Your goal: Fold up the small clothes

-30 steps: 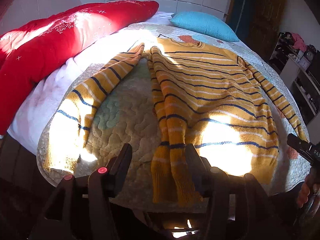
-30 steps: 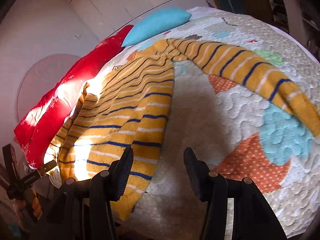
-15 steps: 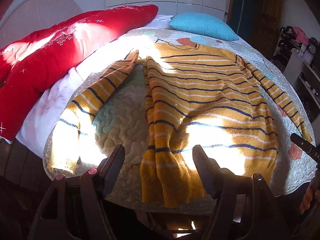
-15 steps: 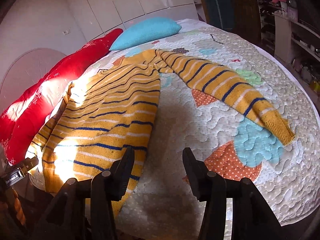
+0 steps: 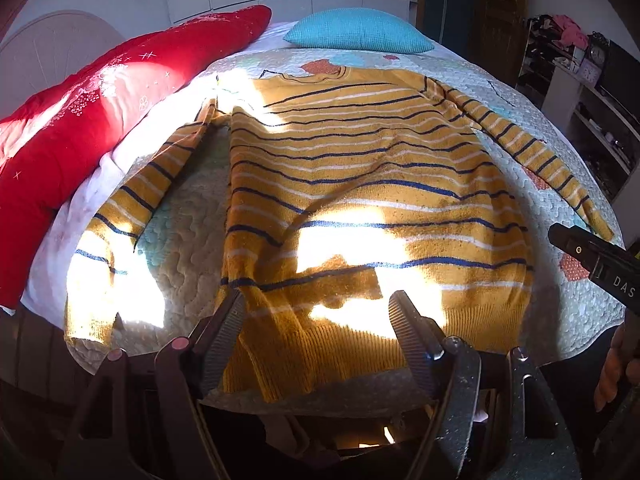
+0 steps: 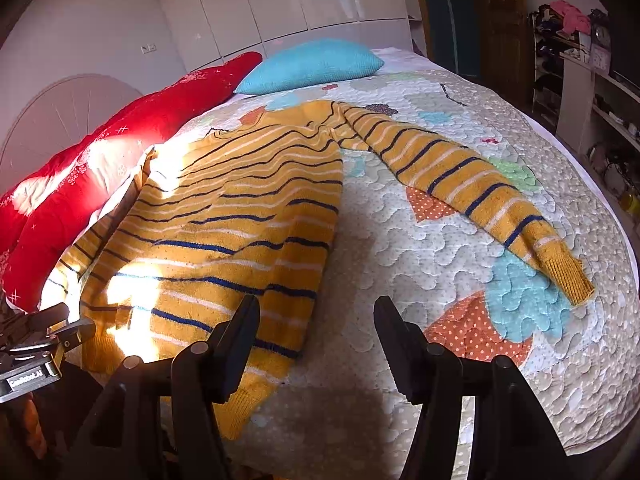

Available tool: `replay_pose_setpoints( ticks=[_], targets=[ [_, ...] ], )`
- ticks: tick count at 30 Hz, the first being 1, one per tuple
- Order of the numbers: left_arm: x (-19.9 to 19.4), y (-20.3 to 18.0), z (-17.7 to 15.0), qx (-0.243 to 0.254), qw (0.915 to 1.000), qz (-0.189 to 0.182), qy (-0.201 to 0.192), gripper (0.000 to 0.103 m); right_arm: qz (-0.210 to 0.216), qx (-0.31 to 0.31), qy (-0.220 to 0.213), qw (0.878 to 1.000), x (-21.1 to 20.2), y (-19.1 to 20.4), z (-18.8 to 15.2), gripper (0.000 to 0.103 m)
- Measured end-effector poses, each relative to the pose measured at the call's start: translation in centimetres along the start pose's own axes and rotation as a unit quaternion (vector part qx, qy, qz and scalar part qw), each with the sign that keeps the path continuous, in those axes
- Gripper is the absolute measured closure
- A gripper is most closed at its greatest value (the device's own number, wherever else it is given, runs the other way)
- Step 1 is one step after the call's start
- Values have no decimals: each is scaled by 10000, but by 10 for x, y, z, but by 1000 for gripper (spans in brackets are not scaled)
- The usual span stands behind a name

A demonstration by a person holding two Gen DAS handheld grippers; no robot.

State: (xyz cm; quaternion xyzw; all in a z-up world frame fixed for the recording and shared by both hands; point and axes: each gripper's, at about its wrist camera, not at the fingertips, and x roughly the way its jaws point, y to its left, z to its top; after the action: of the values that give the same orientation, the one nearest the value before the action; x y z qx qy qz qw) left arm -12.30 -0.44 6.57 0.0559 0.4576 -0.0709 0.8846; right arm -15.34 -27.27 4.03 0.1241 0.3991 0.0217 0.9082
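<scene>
A mustard-yellow sweater [image 5: 360, 184] with navy and white stripes lies flat on the quilted bed, hem nearest me, both sleeves spread outward. It also shows in the right wrist view [image 6: 224, 216], with its right sleeve [image 6: 472, 188] stretched across the quilt. My left gripper [image 5: 316, 320] is open and empty, its jaws standing over the hem's left part. My right gripper [image 6: 316, 324] is open and empty, hovering above the quilt just right of the hem's right corner. The right gripper's body shows at the right edge of the left wrist view [image 5: 592, 256].
The patterned quilt [image 6: 460, 264] covers the bed. A long red pillow [image 5: 100, 108] lies along the left side and a turquoise pillow [image 5: 356, 32] at the head. Shelves with clutter [image 6: 584, 60] stand to the right. White wardrobe doors are behind.
Both grippers have pulled back and risen, so more of the bed shows. The left gripper has shifted right, from the hem's folded left edge to over the hem. The sweater's body lies spread flatter.
</scene>
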Motion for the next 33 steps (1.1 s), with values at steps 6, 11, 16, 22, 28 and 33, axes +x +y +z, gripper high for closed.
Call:
replay_pose_setpoints(
  ticks=[6,11,16,22,28,33],
  targets=[
    [3,3,-1,-40,10000,-20,73,30,-1,39,23,10000,2,-2,0,35],
    [4,3,-2,-50,9999,-47,113,30,6,44,63,10000,4,-2,-1,34],
    [7,4,-3,-65,9998,-63,158,30,22,82,98,9999,6,-3,-4,33],
    [10,4,-5,-107,9997,-85,222,30,-21,257,43,9997,4,-18,-3,31],
    [9,10,-4,-181,9996,-140,163,29,-221,674,-3,9975,-4,-51,-2,28],
    [-9,58,5,-671,9971,212,-278,29,-217,655,95,9976,-3,-50,-8,28]
  ],
)
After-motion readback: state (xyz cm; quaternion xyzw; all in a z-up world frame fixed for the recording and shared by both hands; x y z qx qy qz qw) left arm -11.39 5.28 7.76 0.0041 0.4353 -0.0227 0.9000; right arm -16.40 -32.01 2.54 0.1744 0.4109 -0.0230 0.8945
